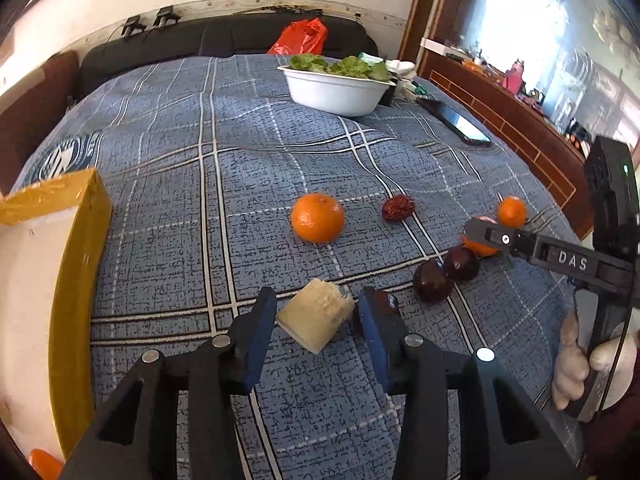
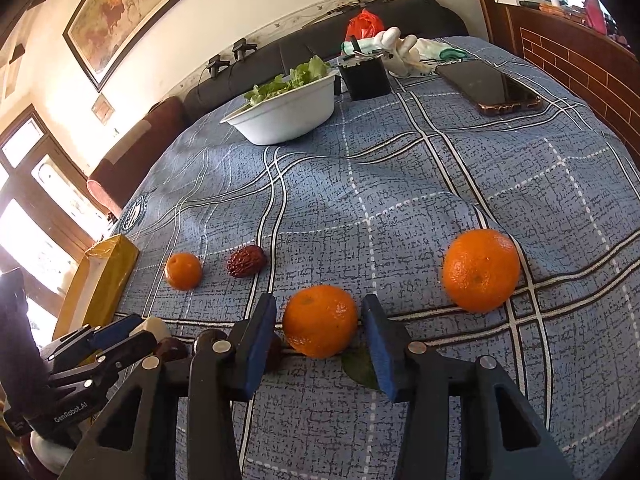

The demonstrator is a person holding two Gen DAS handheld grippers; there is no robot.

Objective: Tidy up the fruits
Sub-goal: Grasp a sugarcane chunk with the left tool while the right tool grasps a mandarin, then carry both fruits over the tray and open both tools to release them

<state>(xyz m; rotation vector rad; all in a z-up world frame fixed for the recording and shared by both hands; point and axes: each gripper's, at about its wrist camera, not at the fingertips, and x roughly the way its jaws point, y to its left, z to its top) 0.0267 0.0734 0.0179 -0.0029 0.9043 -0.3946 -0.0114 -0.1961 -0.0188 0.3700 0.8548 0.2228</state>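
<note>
My left gripper (image 1: 316,308) is open around a pale cut chunk (image 1: 316,318) lying on the blue plaid cloth (image 1: 240,200), fingers on both sides, not touching. An orange (image 1: 317,218) and a wrinkled red date (image 1: 398,208) lie beyond it. Two dark plums (image 1: 434,280) lie to its right. My right gripper (image 2: 318,320) is open around an orange (image 2: 320,320) on the cloth. A larger orange (image 2: 480,270) lies to its right. A small orange (image 2: 183,271) and the date (image 2: 246,261) lie far left. The right gripper also shows in the left wrist view (image 1: 480,236).
A yellow-taped box (image 1: 52,280) stands at the left, with an orange (image 1: 44,462) below it. A white bowl of lettuce (image 1: 336,90) stands at the back, and a phone (image 1: 460,122) lies to its right. A black cube (image 2: 368,76) and a red bag (image 2: 362,24) sit behind the bowl.
</note>
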